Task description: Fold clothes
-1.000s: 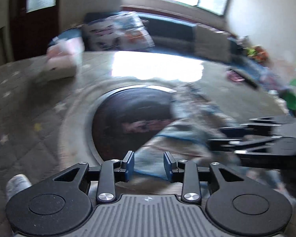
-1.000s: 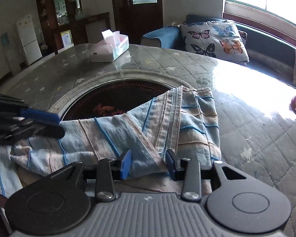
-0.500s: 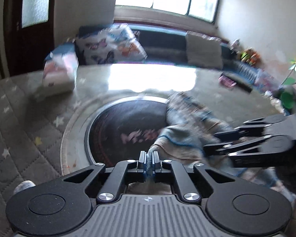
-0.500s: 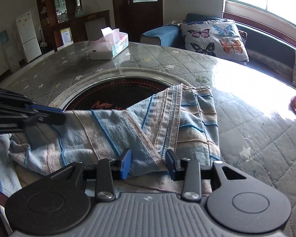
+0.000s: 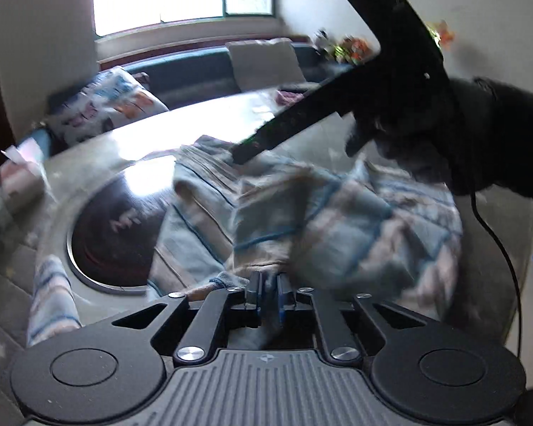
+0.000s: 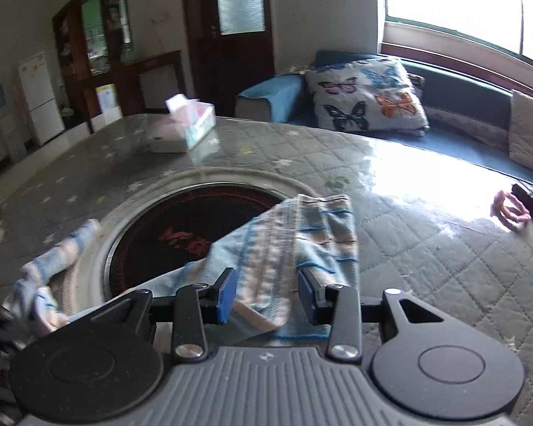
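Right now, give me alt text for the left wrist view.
The left gripper pinches a fold of the blue striped garment, jaws easing open slightly. The garment lies bunched on a quilted table, partly over its dark round inset; the right gripper looms above.

1 garment (image 6: 302, 234); 1 tissue box (image 6: 184, 131)

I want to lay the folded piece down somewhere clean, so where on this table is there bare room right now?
Bare quilted table lies right of the striped garment, up to the pink item at the far right edge. More lies between the tissue box and the butterfly cushion. It is crowded near the dark round inset, where cloth drapes over the rim.
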Available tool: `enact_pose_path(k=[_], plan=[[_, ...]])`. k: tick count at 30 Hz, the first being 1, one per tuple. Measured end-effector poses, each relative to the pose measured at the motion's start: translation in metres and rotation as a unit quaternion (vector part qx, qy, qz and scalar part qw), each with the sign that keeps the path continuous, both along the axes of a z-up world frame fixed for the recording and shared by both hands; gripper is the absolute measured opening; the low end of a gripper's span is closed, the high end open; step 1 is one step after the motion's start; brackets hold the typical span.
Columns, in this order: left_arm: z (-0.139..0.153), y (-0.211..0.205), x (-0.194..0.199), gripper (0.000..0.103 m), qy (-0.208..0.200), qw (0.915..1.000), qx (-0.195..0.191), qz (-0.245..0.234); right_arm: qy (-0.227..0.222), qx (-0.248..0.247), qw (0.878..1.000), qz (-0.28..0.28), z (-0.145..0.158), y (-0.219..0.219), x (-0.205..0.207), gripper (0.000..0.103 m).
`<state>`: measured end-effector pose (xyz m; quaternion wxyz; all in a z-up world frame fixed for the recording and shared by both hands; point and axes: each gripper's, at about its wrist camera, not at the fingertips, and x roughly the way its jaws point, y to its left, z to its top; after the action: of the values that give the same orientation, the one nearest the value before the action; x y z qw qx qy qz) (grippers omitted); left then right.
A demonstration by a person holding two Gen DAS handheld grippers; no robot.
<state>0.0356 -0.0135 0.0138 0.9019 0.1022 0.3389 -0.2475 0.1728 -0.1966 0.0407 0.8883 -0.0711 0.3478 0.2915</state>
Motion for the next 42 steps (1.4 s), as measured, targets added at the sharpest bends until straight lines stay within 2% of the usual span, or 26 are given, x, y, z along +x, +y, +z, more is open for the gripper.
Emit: enact_pose_path(k=[5,7,9,11,16,18,20,22,24,26,30,33,37,41,42], plan=[[0.016,0.01,0.0,0.016,-0.014,0.9998,-0.015,0.003,0.016,-0.023,0.998,0.056,-0.01,0.012,-0.019,0.039],[0.027,0.016,0.007,0.032,-0.027,0.9992,-0.025,0.015,0.015,-0.037,0.997,0.069,-0.015,0.015,-0.029,0.039],[0.031,0.018,0.017,0.042,-0.033,0.9989,-0.023,0.023,0.018,-0.035,0.997,0.067,-0.016,0.012,-0.032,0.039],[0.027,0.015,0.033,0.047,-0.013,0.9994,-0.027,0.019,0.018,-0.029,0.998,0.051,-0.015,0.005,-0.034,0.039],[0.003,-0.005,0.067,0.049,0.063,0.9976,-0.026,-0.013,0.01,-0.015,1.0,0.01,-0.007,-0.014,-0.03,0.039],[-0.006,-0.008,0.074,0.048,0.08,0.9963,-0.027,-0.011,0.007,-0.014,1.0,0.0,-0.005,-0.02,-0.028,0.039],[-0.012,-0.01,0.078,0.046,0.091,0.9954,-0.03,-0.009,0.006,-0.014,1.0,-0.012,-0.004,-0.028,-0.025,0.039],[-0.01,-0.007,0.076,0.016,0.086,0.9956,-0.039,0.0,0.005,-0.016,1.0,-0.022,-0.004,-0.035,-0.021,0.039],[-0.006,0.0,0.074,0.007,0.079,0.9953,-0.053,0.013,0.006,-0.018,0.999,-0.033,-0.007,-0.04,-0.016,0.039],[0.003,0.009,0.076,0.005,0.068,0.9949,-0.067,0.032,0.009,-0.018,0.999,-0.048,-0.01,-0.046,-0.009,0.039],[0.021,0.035,0.086,0.004,0.028,0.9919,-0.075,0.099,0.015,-0.009,0.997,-0.075,-0.016,-0.05,0.009,0.039],[0.038,0.063,0.099,0.004,-0.014,0.9809,-0.077,0.178,0.018,-0.004,0.996,-0.088,-0.019,-0.05,0.022,0.038],[0.05,0.104,0.118,0.004,-0.062,0.9538,-0.049,0.29,0.021,-0.007,0.995,-0.092,-0.023,-0.043,0.041,0.038],[0.04,0.141,0.136,0.004,-0.051,0.9303,-0.028,0.362,0.026,-0.007,0.995,-0.099,-0.03,-0.032,0.063,0.038],[0.036,0.148,0.139,0.004,-0.047,0.9276,-0.024,0.37,0.028,-0.007,0.994,-0.101,-0.032,-0.03,0.068,0.038]])
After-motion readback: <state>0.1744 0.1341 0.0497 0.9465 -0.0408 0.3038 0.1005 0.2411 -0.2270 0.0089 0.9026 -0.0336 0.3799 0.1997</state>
